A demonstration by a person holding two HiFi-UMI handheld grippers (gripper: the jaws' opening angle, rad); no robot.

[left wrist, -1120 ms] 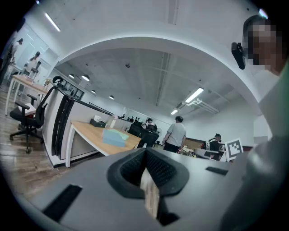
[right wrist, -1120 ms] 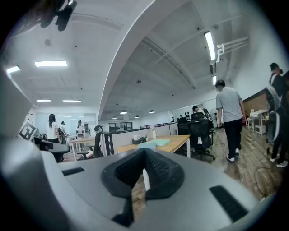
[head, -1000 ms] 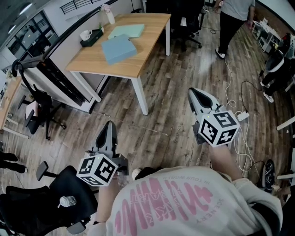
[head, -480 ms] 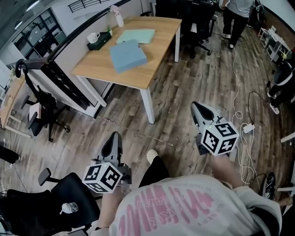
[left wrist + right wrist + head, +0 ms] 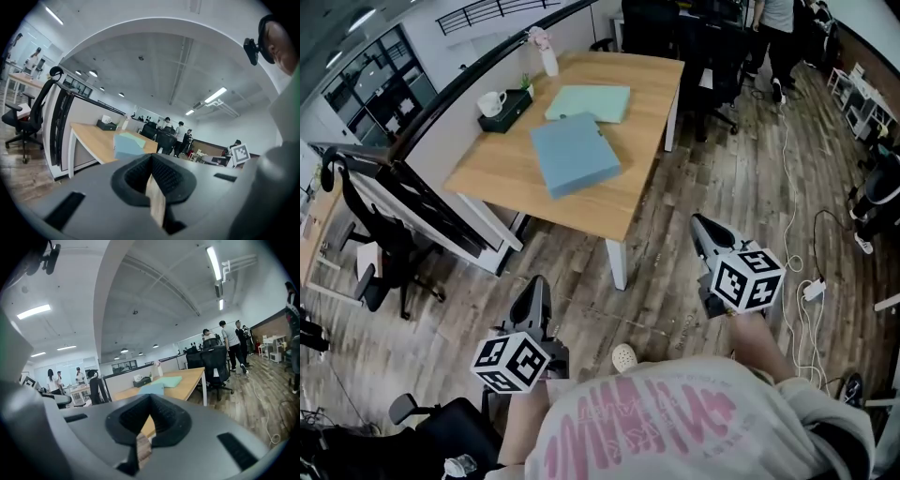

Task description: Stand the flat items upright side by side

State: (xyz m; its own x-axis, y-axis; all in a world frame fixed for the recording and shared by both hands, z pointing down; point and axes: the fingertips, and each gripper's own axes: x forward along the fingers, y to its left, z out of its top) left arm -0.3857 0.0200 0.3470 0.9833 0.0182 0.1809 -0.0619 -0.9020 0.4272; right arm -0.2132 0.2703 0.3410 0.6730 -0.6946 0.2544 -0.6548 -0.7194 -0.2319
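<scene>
Two flat items lie on the wooden table (image 5: pixel 507 175): a blue folder (image 5: pixel 575 153) near the middle and a pale green one (image 5: pixel 589 101) behind it, both lying flat. My left gripper (image 5: pixel 534 285) and right gripper (image 5: pixel 703 228) hang over the floor short of the table's near corner, both shut and empty. In the left gripper view the blue folder (image 5: pixel 127 144) shows on the table beyond the closed jaws (image 5: pixel 151 161). The right gripper view has the blue folder (image 5: pixel 151 389) and the green folder (image 5: pixel 169 380) ahead of the closed jaws (image 5: pixel 149 401).
A black tissue box with a white mug (image 5: pixel 503 105) and a bottle (image 5: pixel 547 58) stand at the table's far edge. A grey partition (image 5: pixel 422 202) runs along its left. Office chairs (image 5: pixel 717 56), a black chair (image 5: pixel 441 441), floor cables (image 5: pixel 811 286) and people stand around.
The table has come nearer and lower in the head view. Both grippers have travelled forward toward it over the wood floor, still shut.
</scene>
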